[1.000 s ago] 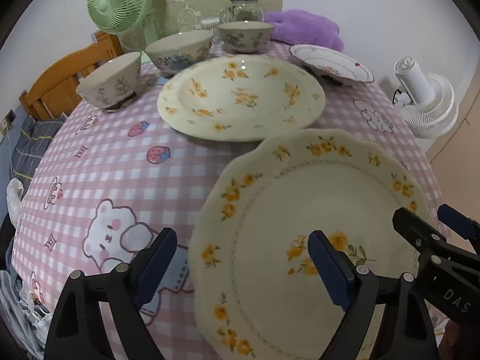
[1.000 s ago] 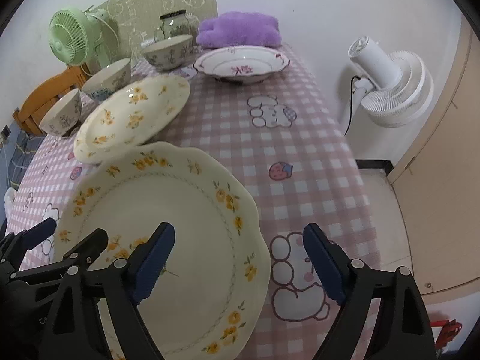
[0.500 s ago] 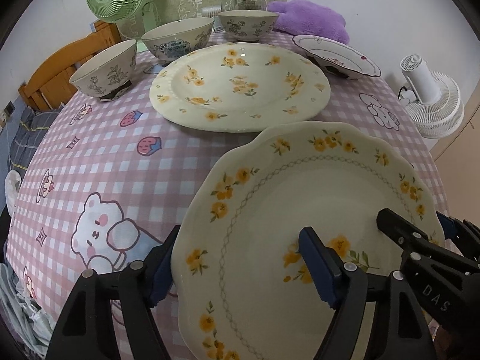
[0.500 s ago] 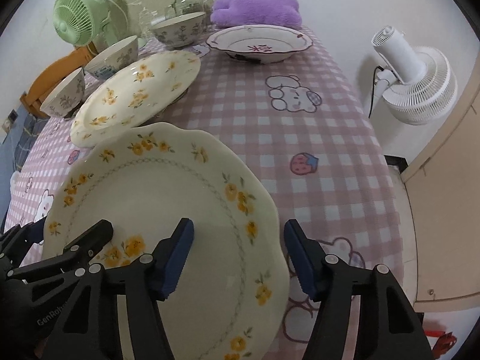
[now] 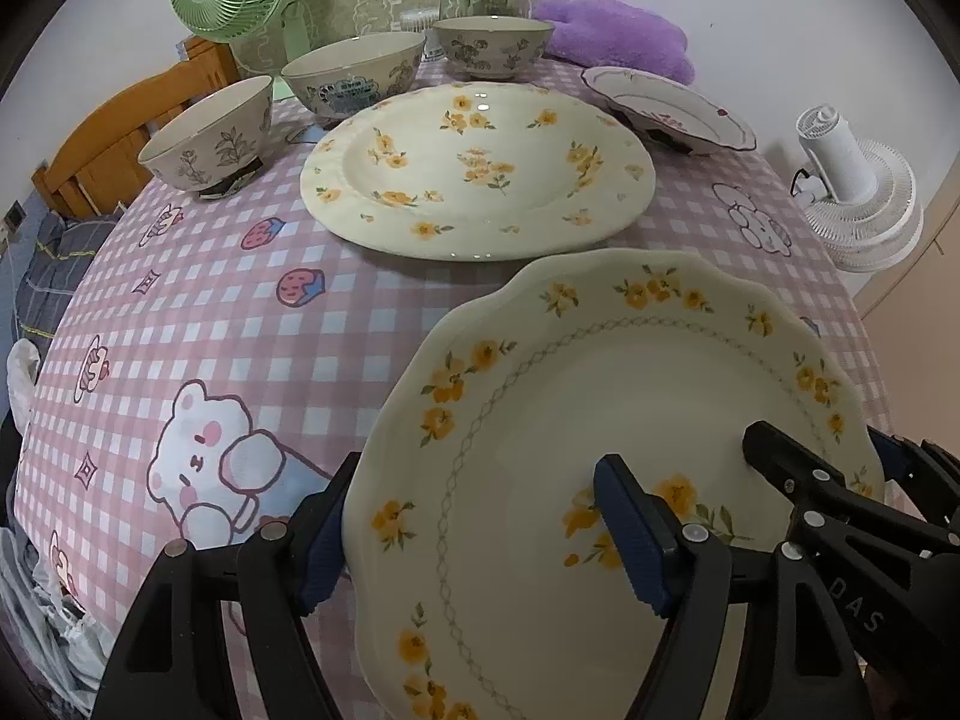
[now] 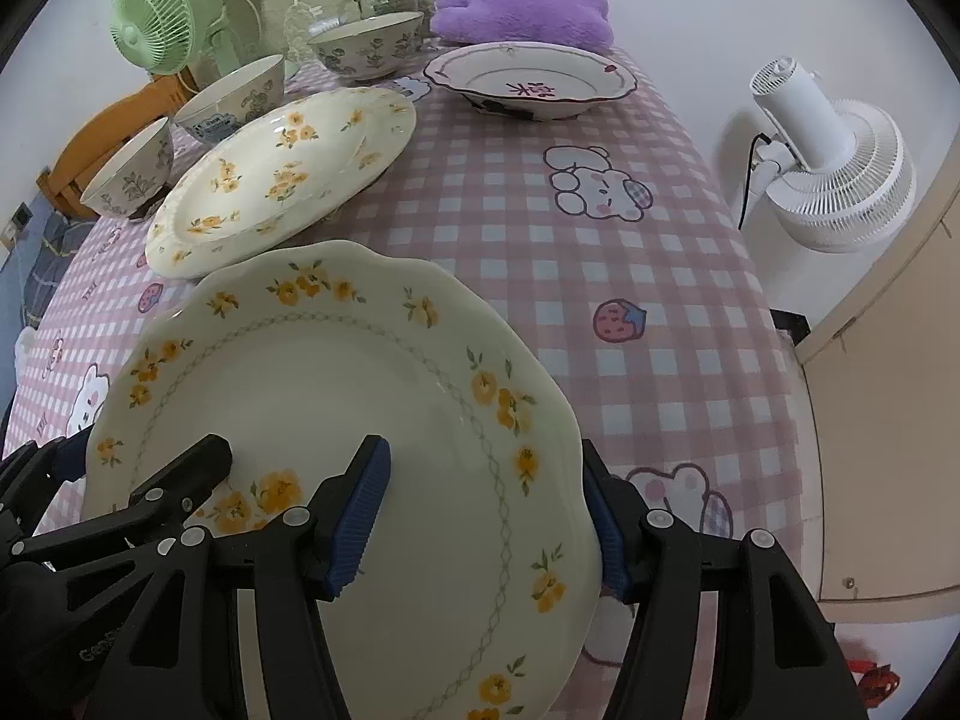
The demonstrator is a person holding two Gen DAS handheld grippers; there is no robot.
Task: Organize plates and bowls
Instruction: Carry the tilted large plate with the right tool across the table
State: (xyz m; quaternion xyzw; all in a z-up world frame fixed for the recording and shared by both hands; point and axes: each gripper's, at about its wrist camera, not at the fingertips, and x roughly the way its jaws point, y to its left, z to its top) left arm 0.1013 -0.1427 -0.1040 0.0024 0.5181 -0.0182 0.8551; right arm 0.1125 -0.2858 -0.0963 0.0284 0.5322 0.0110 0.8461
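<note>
— Where is the scalloped plate [image 5: 630,390]?
— Near edge of the table [image 5: 240,312]. Your left tool [image 5: 480,540] straddles its 9 o'clock rim and your right tool [image 6: 486,522] its 3 o'clock rim. Jaws just closing; I cannot tell if they grip

Bare table [image 6: 600,252] lies open on the right side, between the scalloped plate [image 6: 336,420] in front and the red-trimmed dish [image 6: 528,81] at the back. Straight ahead the flowered plate [image 5: 474,171] blocks the middle; behind it three bowls [image 5: 210,141] line the left and far edge.
</note>
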